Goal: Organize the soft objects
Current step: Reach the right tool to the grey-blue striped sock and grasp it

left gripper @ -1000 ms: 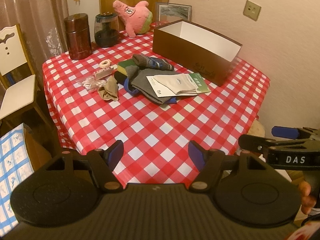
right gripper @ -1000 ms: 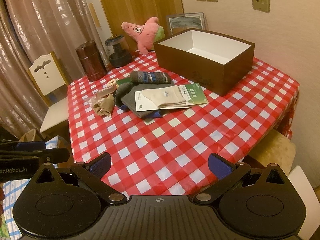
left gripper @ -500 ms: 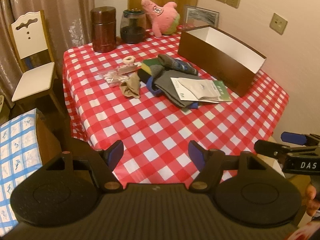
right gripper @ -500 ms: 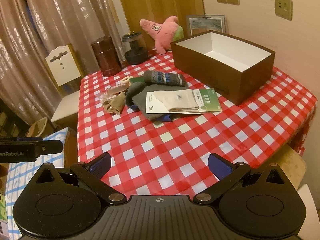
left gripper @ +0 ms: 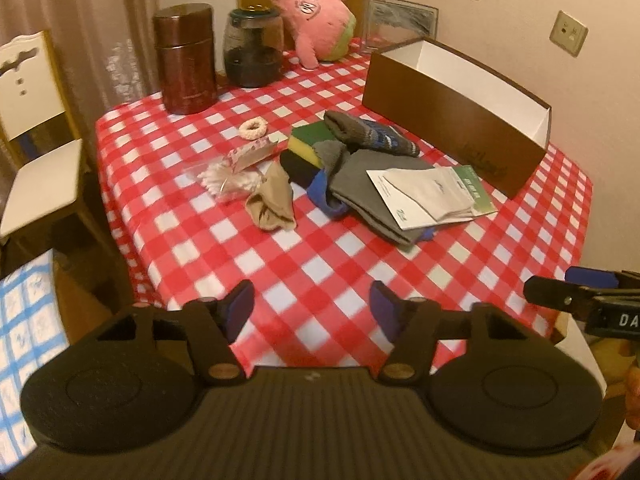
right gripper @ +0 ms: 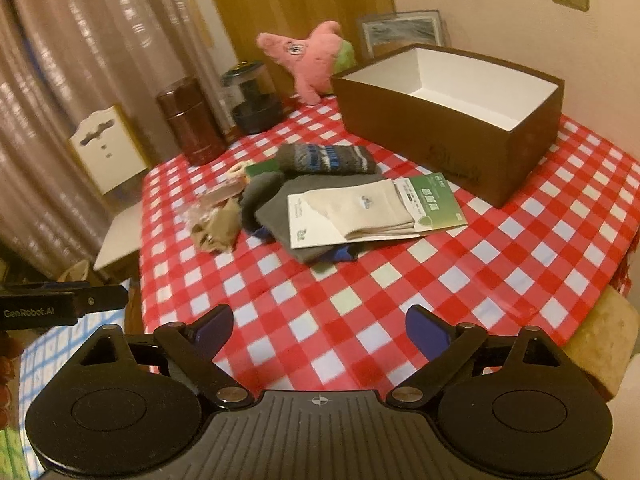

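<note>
Both claws, left [left gripper: 312,308] and right [right gripper: 318,330], are closing on nothing; ahead to their right, the box [right gripper: 448,140] holds nothing visible.

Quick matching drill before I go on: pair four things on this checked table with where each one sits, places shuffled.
Things:
1. pink star-shaped plush toy
2. open brown cardboard box with white inside
3. beige socks in a white and green paper sleeve
4. small cream knitted hair ring

Places:
A. on top of the grey cloth pile
B. alone in front of the dark brown canister
C. against the wall on the table's right side
D. at the far edge, beside the glass jar

Pairs: 1-D, 2-C, 3-A, 4-B
</note>
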Demonstrator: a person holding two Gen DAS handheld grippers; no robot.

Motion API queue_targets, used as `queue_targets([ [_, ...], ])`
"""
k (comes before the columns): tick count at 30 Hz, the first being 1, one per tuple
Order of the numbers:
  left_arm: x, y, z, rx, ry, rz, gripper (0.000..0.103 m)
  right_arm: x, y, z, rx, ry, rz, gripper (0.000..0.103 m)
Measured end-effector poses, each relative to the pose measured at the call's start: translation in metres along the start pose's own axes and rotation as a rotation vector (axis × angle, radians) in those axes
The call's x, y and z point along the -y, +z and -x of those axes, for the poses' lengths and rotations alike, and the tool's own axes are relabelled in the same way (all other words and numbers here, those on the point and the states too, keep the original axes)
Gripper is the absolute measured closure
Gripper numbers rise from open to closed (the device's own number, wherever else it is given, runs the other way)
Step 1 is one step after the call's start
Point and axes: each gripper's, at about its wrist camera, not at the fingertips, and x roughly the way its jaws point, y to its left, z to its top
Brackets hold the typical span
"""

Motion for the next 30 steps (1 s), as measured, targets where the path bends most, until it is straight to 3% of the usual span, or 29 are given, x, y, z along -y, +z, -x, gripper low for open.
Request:
queue_targets([
  [12,-0.053,0.06,-0.092,-0.033,-0.104,-0.108,0.052,-0.027,0.029,-0.076,0.026,-0.084,-0.101,0.016],
  [21,-0.064,0.078,-0.147,-0.058,-0.157,-0.123,0.058,-0.035,0.041,-0.101,0.044,-0.155,-0.135,0.017],
  [30,-0.059,0.094,-0.165,-0.052,-0.166,-0.083,0.064,-0.029,0.064,-0.126,0.056,-0.137,-0.025,0.022],
])
